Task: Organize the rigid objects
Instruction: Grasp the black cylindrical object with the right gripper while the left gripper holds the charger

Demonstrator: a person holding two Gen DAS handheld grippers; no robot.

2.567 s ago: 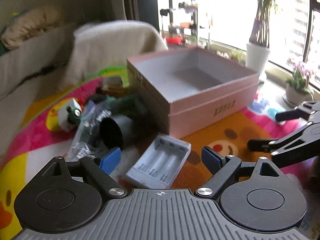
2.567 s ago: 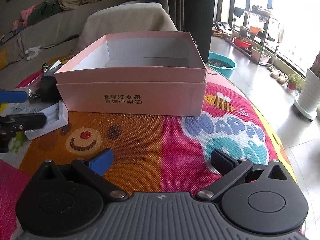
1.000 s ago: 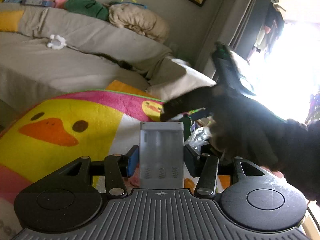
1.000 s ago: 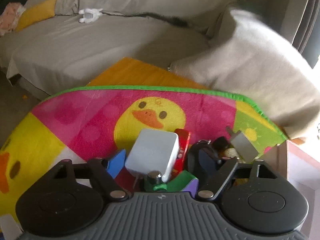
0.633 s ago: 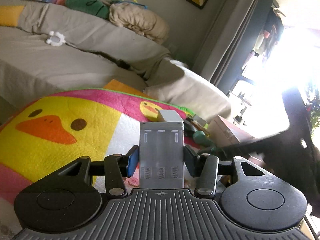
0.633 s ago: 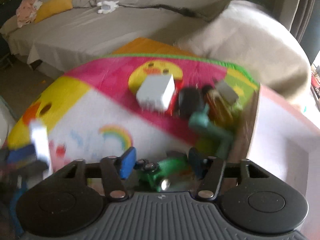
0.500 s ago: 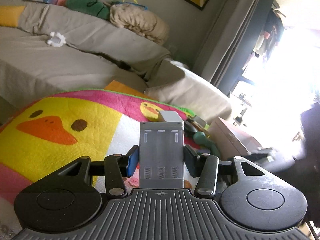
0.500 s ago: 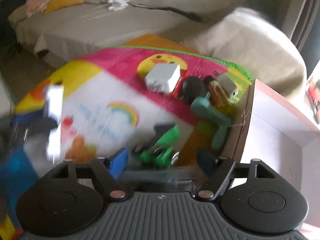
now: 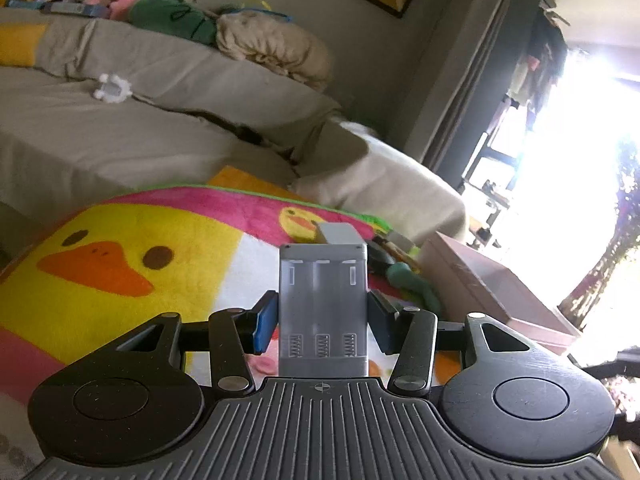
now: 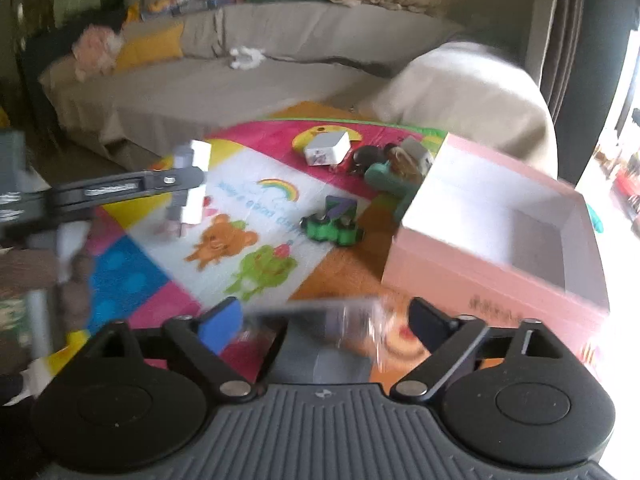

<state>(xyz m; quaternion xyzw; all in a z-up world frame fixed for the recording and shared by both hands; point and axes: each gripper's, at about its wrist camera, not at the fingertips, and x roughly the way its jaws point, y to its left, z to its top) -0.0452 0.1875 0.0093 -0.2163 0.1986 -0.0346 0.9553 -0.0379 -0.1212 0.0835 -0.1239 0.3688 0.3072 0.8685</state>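
Observation:
My left gripper [image 9: 323, 320] is shut on a grey three-slot battery holder [image 9: 323, 292], held up over the colourful play mat [image 9: 120, 248]. The right wrist view shows that gripper [image 10: 188, 178] at the left with the holder [image 10: 198, 184] in it. My right gripper [image 10: 326, 318] hangs above the mat near the open pink box [image 10: 480, 280]. Its jaws are opening, and a blurred clear thing [image 10: 344, 320] shows between them with no pad pressing on it. A green and purple toy [image 10: 332, 226] lies free on the mat.
Left of the box sit a white adapter [image 10: 326, 148], a teal toy [image 10: 388, 180] and small dark items [image 10: 366, 158]. A grey sofa [image 10: 240, 80] with cushions runs behind the mat. The pink box [image 9: 492, 288] stands at the right in the left wrist view.
My right gripper has drawn back from the pile toward the box with its jaws spreading wider. The green toy has left its jaws and lies on the mat. My left gripper has held still.

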